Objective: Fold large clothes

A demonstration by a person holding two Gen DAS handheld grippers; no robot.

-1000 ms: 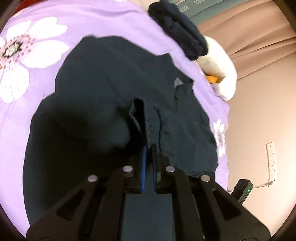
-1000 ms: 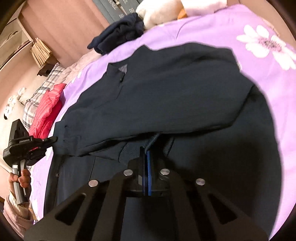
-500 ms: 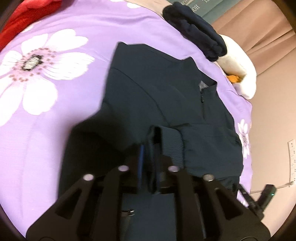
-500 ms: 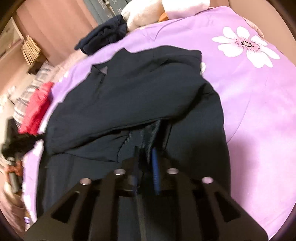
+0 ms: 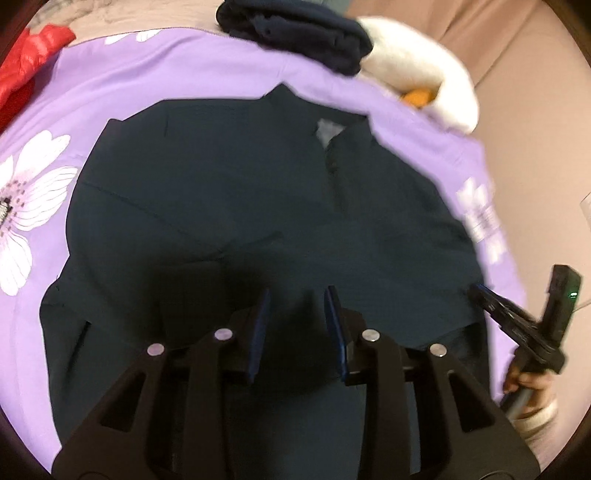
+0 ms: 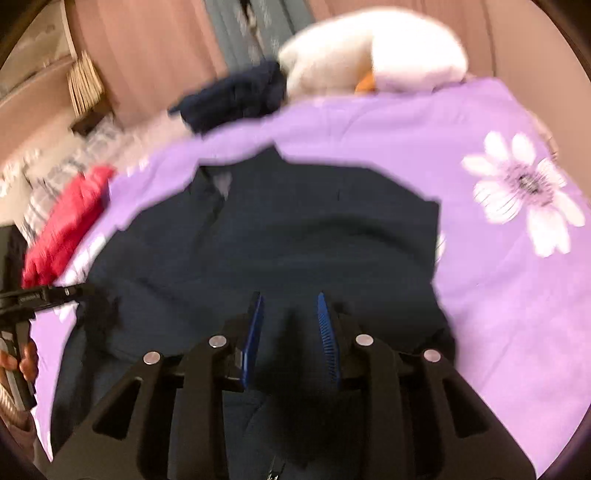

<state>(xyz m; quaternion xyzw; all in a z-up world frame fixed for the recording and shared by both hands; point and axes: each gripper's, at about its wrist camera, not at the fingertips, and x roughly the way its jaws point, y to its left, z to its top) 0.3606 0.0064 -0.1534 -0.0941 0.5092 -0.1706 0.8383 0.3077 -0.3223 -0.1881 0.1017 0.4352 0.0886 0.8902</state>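
A large dark navy jacket lies on a purple flowered bedspread, both sleeves folded in across its front, collar at the far end. It also shows in the right wrist view. My left gripper is open and empty, just above the jacket's lower middle. My right gripper is open and empty over the same area. The right gripper also appears at the right edge of the left wrist view, and the left gripper shows at the left edge of the right wrist view.
A folded dark garment and a white plush toy lie at the head of the bed. A red puffy jacket lies at the bed's left side. A curtain and wall stand behind.
Both grippers have opened and let go of the sleeve cuffs, which now lie folded on the jacket front. Both grippers have drawn back toward the jacket's hem.
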